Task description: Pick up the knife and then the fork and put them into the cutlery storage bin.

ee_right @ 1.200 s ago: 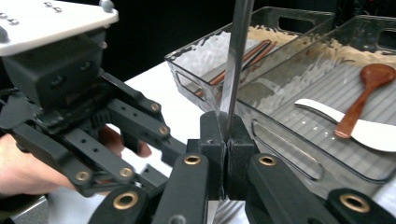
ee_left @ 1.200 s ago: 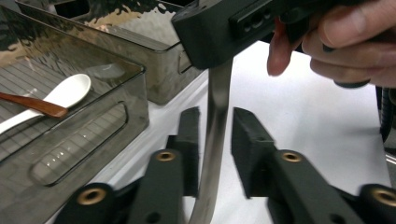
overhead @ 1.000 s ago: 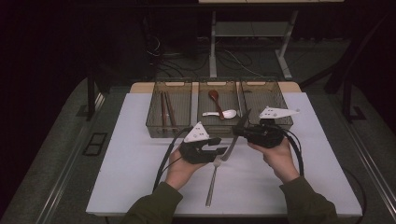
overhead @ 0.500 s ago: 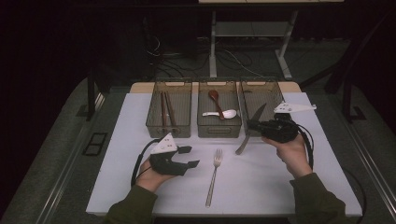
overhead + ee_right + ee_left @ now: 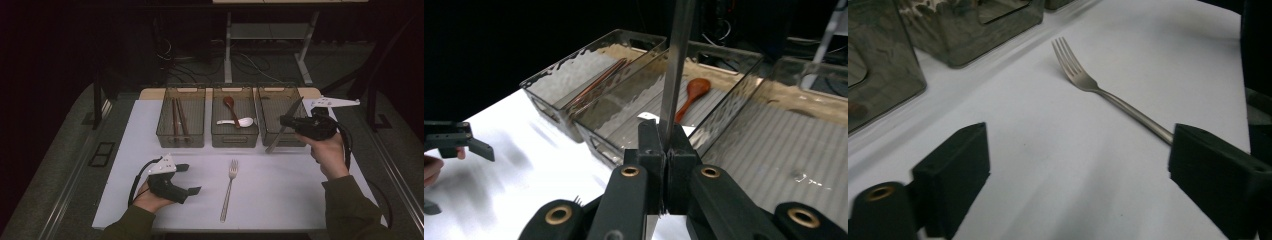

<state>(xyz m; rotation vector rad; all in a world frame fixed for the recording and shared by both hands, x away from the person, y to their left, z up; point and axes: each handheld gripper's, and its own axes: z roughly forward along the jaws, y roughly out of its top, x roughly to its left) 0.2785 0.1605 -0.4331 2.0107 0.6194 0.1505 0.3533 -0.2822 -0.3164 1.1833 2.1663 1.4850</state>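
Observation:
My left gripper (image 5: 190, 179) rests low over the white table top (image 5: 280, 200) at the front left. Its jaws have just been opening and stand wide apart with nothing gripped. A metal fork (image 5: 229, 190) lies flat to its right; in the left gripper view the fork (image 5: 1088, 82) lies ahead of the gripper (image 5: 1078, 170), its handle running behind the right jaw. My right gripper (image 5: 292, 122) is shut on a table knife (image 5: 285, 127), held tilted over the front of the right-hand bin (image 5: 280, 90). In the right gripper view the knife (image 5: 676, 60) rises from the closed gripper (image 5: 667, 150).
Three clear bins stand in a row at the back of the table. The left bin (image 5: 165, 125) holds chopsticks (image 5: 177, 117); the middle bin (image 5: 235, 137) holds a wooden spoon (image 5: 230, 104) and a white spoon (image 5: 240, 121). Dark floor and desk legs lie beyond.
My left gripper moved left and toward the front edge, away from the fork, and its jaws opened. My right gripper carried the knife right and up toward the right bin.

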